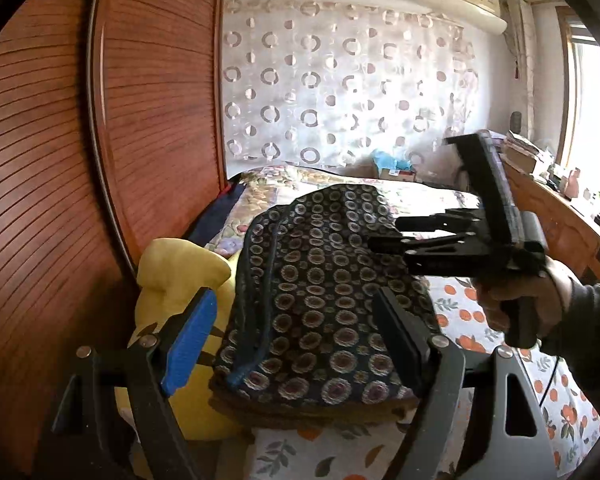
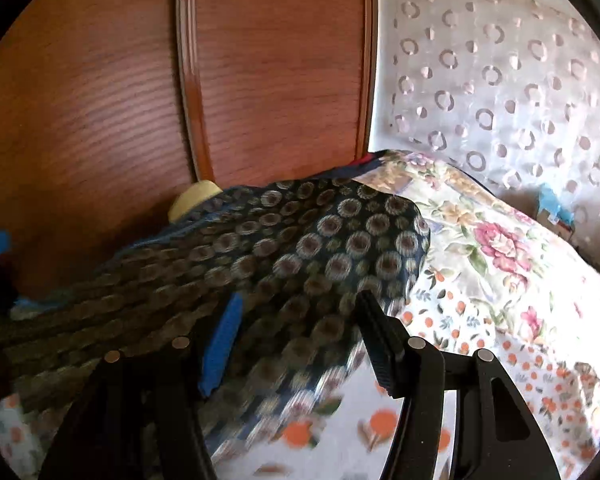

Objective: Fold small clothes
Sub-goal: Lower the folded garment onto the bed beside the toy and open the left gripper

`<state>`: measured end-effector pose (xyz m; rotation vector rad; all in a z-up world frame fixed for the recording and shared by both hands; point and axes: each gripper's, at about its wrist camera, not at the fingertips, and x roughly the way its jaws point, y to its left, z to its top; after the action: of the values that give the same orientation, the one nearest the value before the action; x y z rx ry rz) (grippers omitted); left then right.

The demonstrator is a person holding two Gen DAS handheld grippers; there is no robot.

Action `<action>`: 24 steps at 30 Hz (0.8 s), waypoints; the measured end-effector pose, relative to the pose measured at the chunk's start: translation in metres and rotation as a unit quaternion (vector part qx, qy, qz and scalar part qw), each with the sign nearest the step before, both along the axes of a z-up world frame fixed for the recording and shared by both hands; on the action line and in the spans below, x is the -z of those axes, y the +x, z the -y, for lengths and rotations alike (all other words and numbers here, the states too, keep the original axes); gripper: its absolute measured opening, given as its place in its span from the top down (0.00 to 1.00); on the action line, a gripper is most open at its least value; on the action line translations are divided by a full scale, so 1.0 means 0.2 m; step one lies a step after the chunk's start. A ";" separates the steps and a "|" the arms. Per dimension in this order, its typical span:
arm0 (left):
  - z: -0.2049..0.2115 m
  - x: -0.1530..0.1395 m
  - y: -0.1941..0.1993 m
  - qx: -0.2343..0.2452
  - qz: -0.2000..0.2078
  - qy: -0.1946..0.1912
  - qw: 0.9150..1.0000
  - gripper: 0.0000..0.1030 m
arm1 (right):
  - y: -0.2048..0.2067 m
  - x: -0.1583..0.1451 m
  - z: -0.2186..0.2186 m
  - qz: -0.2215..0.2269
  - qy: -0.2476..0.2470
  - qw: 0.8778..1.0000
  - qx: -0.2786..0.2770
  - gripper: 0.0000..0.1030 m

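A folded dark garment (image 1: 320,292) with round flower medallions lies on the bed, its left side resting on a yellow plush toy (image 1: 172,280). My left gripper (image 1: 296,340) is open, its fingers on either side of the garment's near end, not closed on it. My right gripper (image 2: 296,340) is open just above the same garment (image 2: 284,248); its fingers hold nothing. In the left wrist view the right gripper (image 1: 420,236) shows from the side, held in a hand over the garment's right edge.
The bed has an orange-fruit print sheet (image 1: 500,320) and a floral quilt (image 2: 500,248) at its far end. A brown wooden wardrobe (image 1: 100,120) stands close on the left. A patterned curtain (image 1: 340,80) hangs behind. A wooden desk (image 1: 560,208) with clutter stands at right.
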<state>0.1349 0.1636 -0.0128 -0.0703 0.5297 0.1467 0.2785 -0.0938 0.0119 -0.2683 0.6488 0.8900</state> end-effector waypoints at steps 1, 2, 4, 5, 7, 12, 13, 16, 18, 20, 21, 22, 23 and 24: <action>0.01 -0.01 -0.01 0.004 0.001 0.000 1.000 0.22 | -0.05 -0.02 0.04 -0.004 0.007 1.000 -0.001 0.41; 0.03 -0.01 -0.03 0.007 0.003 0.000 1.000 0.22 | -0.11 -0.03 0.08 -0.008 0.015 1.000 -0.001 0.41; 0.05 -0.03 -0.06 0.016 0.007 -0.001 1.000 0.21 | -0.19 -0.05 0.15 -0.011 0.027 1.000 0.003 0.38; 0.07 -0.04 -0.08 0.019 0.009 0.001 1.000 0.20 | -0.23 -0.05 0.19 -0.011 0.028 1.000 0.008 0.38; 0.10 -0.05 -0.10 0.021 0.010 0.007 1.000 0.20 | -0.32 -0.07 0.26 -0.011 0.031 0.999 0.020 0.38; 0.21 -0.07 -0.18 0.034 0.013 0.019 0.999 0.20 | -0.57 -0.15 0.46 0.008 0.039 0.998 0.051 0.32; 0.23 -0.07 -0.19 0.035 0.014 0.021 0.999 0.20 | -0.63 -0.17 0.51 0.011 0.041 0.997 0.057 0.29; 0.28 -0.07 -0.22 0.044 0.014 0.015 0.999 0.20 | -0.75 -0.21 0.63 0.017 0.050 0.995 0.079 0.22; 0.33 -0.07 -0.24 0.046 0.013 0.016 0.999 0.20 | -0.85 -0.23 0.72 0.021 0.052 0.993 0.099 0.19; 0.37 -0.07 -0.26 0.054 0.014 0.015 0.998 0.20 | -0.94 -0.24 0.81 0.021 0.053 0.991 0.119 0.17; 0.41 -0.07 -0.27 0.060 0.014 0.015 0.998 0.20 | -1.00 -0.25 0.85 0.024 0.051 0.990 0.131 0.17; 0.43 -0.06 -0.29 0.064 0.015 0.015 0.998 0.20 | -1.06 -0.26 0.89 0.029 0.049 0.988 0.145 0.17; 0.46 -0.06 -0.30 0.068 0.016 0.014 0.997 0.20 | -1.10 -0.26 0.91 0.034 0.046 0.985 0.160 0.17; 0.48 -0.06 -0.31 0.073 0.016 0.014 0.997 0.20 | -1.16 -0.27 0.95 0.040 0.047 0.983 0.172 0.17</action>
<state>0.0729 0.0667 -0.0009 -0.0074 0.4988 0.0107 0.0462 -0.2843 0.0668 -0.1014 0.5564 0.5725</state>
